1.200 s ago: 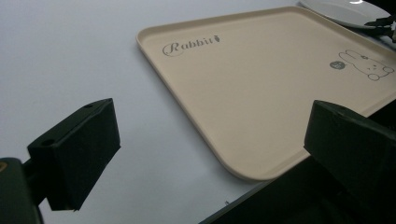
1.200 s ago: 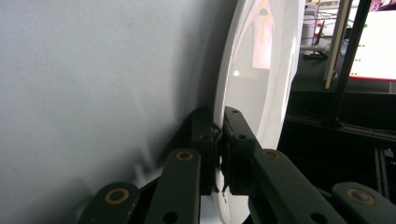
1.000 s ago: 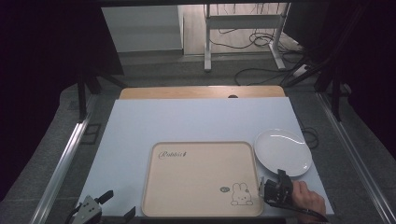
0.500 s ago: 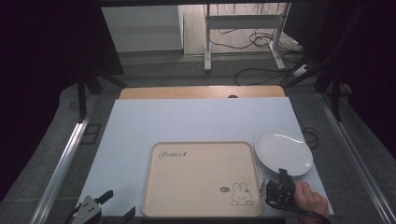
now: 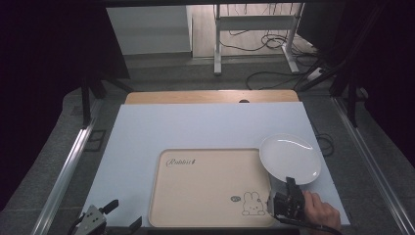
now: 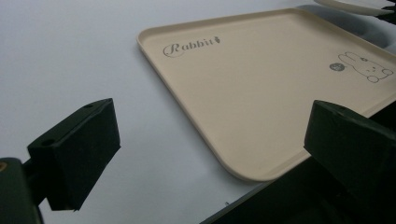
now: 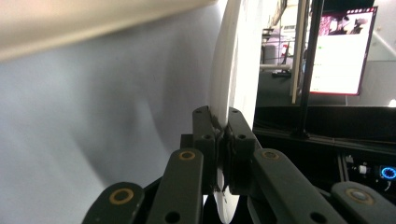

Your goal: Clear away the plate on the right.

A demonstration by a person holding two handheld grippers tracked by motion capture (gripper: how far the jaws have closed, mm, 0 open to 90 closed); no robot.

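While rolled sideways, right tongs (image 5: 289,184) pinch the plate (image 5: 289,157) rim (edge-on).

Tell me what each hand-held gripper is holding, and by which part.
The right hand-held gripper is shut on the white plate, pinching its near rim. The left hand-held gripper stands open and holds nothing, near the beige tray.

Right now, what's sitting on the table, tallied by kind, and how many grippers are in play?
Plates: 1, white plate, clamped at its near rim by the right gripper
Trays: 1, beige tray
Grippers: 2, including the open left gripper
Total: 4
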